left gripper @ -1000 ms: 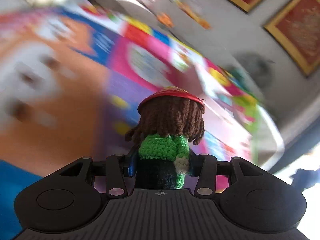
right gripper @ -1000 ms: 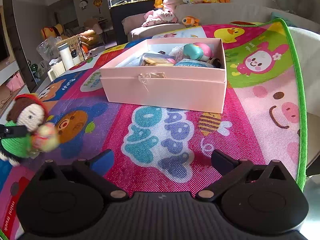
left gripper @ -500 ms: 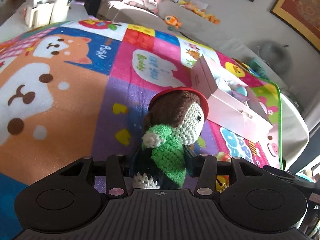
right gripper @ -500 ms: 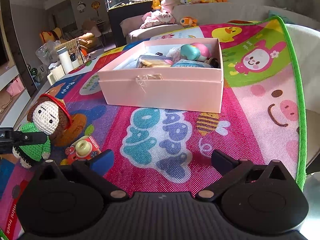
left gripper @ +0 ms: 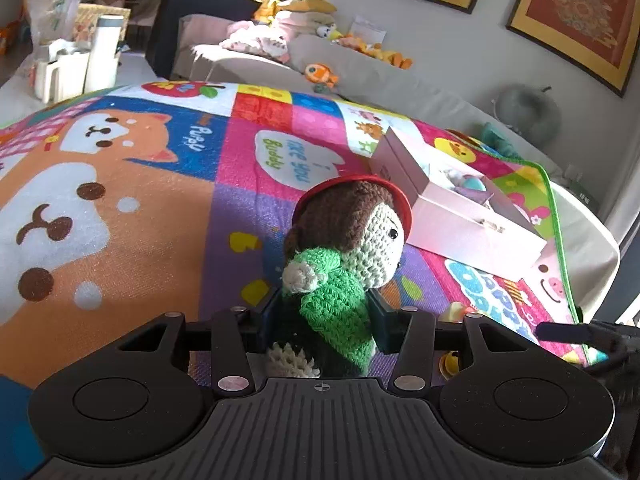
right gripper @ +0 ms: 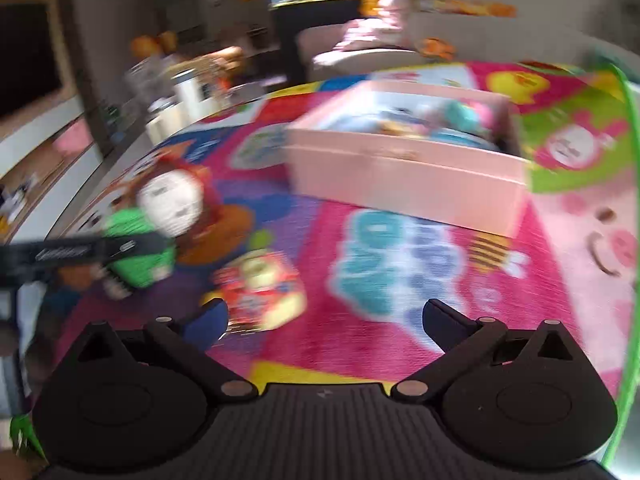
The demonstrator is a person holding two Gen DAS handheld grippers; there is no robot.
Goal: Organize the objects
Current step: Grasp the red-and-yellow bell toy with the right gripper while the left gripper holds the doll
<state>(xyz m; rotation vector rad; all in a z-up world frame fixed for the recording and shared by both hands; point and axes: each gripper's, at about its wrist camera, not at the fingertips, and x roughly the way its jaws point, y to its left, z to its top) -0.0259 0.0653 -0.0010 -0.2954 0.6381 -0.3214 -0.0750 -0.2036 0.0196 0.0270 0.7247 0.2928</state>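
My left gripper (left gripper: 324, 320) is shut on a crocheted doll (left gripper: 344, 248) with brown hair, a red hat and a green jacket, held above the play mat. The doll also shows in the blurred right wrist view (right gripper: 160, 220), at the left. My right gripper (right gripper: 326, 320) is open and empty, low over the mat. A small red and yellow toy (right gripper: 260, 288) lies on the mat just ahead of its left finger. A pink box (right gripper: 404, 168) with several toys inside stands further ahead; it also shows in the left wrist view (left gripper: 460, 216), at the right.
The colourful play mat (left gripper: 120, 208) covers the surface, with a green edge (right gripper: 628, 240) at the right. A grey sofa (left gripper: 360, 76) with soft toys stands behind. White containers (left gripper: 80, 64) stand at the far left. The right gripper's tip (left gripper: 568, 332) shows at the right edge.
The left gripper turned with the doll, so the doll faces the pink box. The right gripper moved down and left toward the small red and yellow toy; its view is now blurred.
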